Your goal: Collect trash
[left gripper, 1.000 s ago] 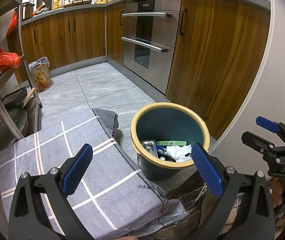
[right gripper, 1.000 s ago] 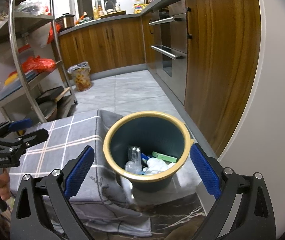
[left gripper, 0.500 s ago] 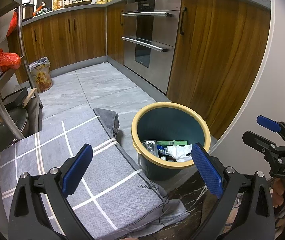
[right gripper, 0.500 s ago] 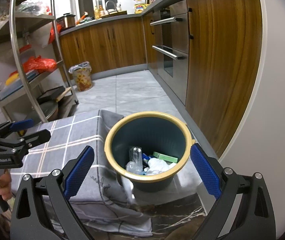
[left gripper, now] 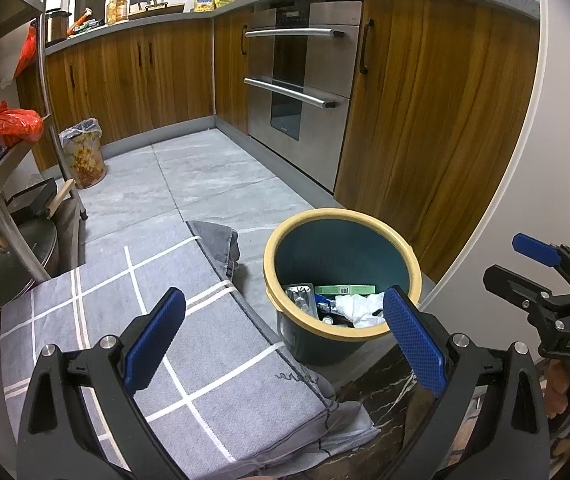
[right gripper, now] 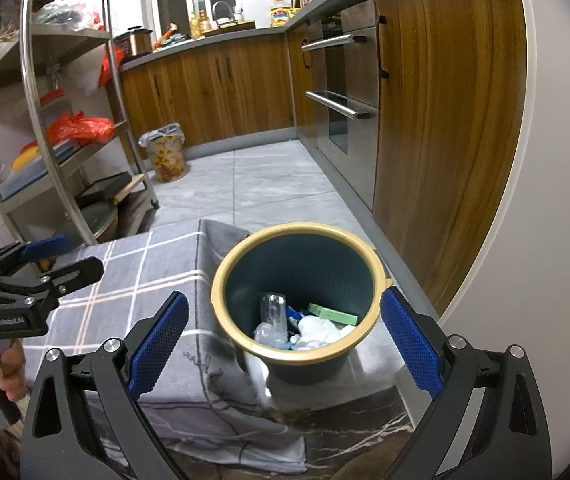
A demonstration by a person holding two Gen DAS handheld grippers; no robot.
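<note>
- Two hand-held black grippers with blue textured pads sit nearest the cameras: the left gripper [left gripper: 281, 334] and the right gripper [right gripper: 283, 336] each have their fingers spread wide, with nothing between the pads.
- One grey cloth with a white grid pattern [left gripper: 189, 344] covers a low surface at the near left, its edge hanging down just beside the bin.
- One round dark-green plastic bin with a yellow rim [right gripper: 241, 276] stands on the floor to the right of the cloth, near a white wall [right gripper: 545, 240].
- Inside the bin lies the trash: one crumpled white tissue [right gripper: 317, 330], one flat green box [right gripper: 333, 314], one clear plastic bottle [right gripper: 273, 310] leaning against the inner wall, and small blue scraps too jumbled to count.
- One grey tiled floor [left gripper: 205, 184] stretches away beyond the bin.
- One metal shelf rack [right gripper: 45, 120] stands at the left, holding one orange plastic bag [right gripper: 81, 128] and pans on its lowest tier.
- One small lined waste bin with a floral pattern [left gripper: 83, 154] stands farther off, against the brown wooden cabinets [left gripper: 133, 76].
- One stainless-steel oven with two bar handles [left gripper: 297, 80] is built into the cabinets at the far right.
</note>
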